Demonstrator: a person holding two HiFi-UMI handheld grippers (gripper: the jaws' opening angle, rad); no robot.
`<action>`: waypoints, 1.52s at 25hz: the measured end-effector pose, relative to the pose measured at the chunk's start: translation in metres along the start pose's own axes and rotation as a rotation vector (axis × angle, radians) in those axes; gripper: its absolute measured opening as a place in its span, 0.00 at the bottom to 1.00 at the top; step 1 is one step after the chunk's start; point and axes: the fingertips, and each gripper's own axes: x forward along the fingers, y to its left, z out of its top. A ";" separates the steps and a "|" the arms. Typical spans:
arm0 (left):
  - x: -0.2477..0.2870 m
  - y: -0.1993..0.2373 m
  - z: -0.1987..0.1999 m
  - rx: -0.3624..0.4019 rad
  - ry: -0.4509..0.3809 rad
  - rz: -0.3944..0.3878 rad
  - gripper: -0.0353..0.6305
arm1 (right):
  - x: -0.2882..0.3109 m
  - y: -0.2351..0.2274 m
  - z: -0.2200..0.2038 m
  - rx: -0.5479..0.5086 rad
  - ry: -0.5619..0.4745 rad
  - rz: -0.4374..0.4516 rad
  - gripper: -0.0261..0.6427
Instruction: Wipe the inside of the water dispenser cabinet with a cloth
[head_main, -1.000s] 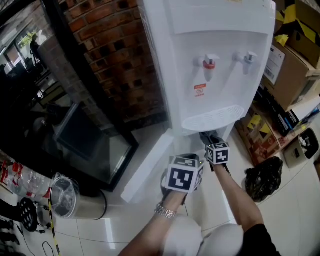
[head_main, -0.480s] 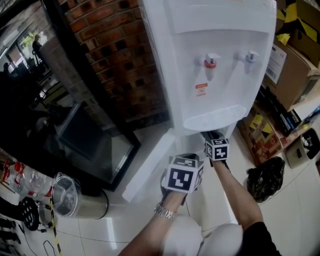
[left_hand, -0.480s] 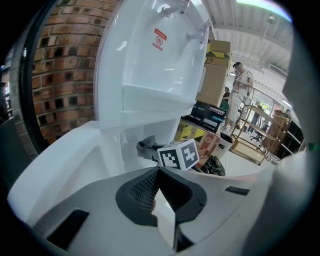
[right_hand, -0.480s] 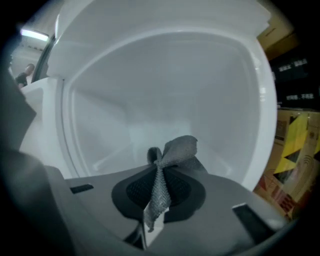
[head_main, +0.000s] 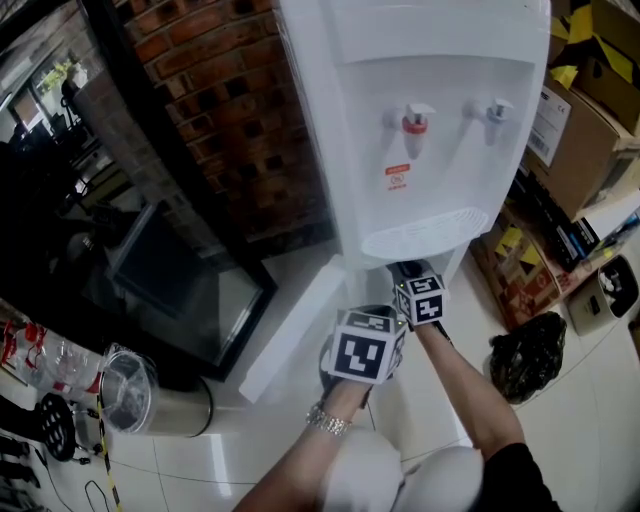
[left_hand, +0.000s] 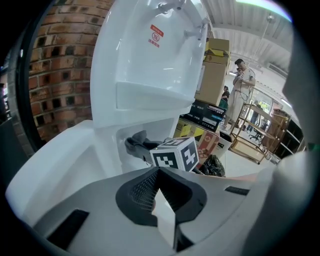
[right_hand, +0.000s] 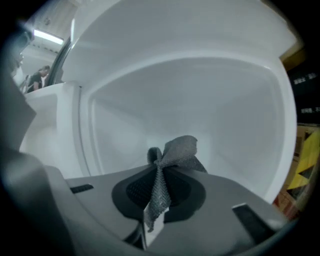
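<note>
The white water dispenser (head_main: 420, 70) stands against a brick wall, with its low cabinet door (head_main: 290, 335) swung open to the left. My right gripper (head_main: 408, 272) reaches under the drip tray into the cabinet. It is shut on a grey cloth (right_hand: 176, 151), which bunches up between its jaws in front of the white back wall (right_hand: 200, 100). From the left gripper view the cloth (left_hand: 136, 144) shows at the cabinet mouth, beyond the right gripper's marker cube (left_hand: 175, 154). My left gripper (head_main: 362, 347) hangs just outside the opening, and its jaws (left_hand: 161, 197) are shut on nothing.
A steel bin (head_main: 150, 395) and a dark glass panel (head_main: 190, 290) stand left of the door. A black bag (head_main: 525, 355) and cardboard boxes (head_main: 590, 120) crowd the floor to the right. People stand far off by shelving (left_hand: 242, 87).
My right gripper has shifted a little to the left with the cloth under the drip tray. The left gripper has hardly moved.
</note>
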 end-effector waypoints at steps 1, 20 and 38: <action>-0.001 0.000 0.000 -0.001 -0.001 0.001 0.06 | 0.002 0.012 0.002 -0.018 -0.008 0.027 0.07; -0.007 0.004 0.006 0.038 -0.025 0.038 0.06 | -0.015 -0.058 -0.028 0.176 0.071 -0.144 0.07; -0.009 0.014 0.000 0.048 -0.006 0.065 0.06 | 0.009 -0.029 -0.133 0.148 0.366 -0.028 0.07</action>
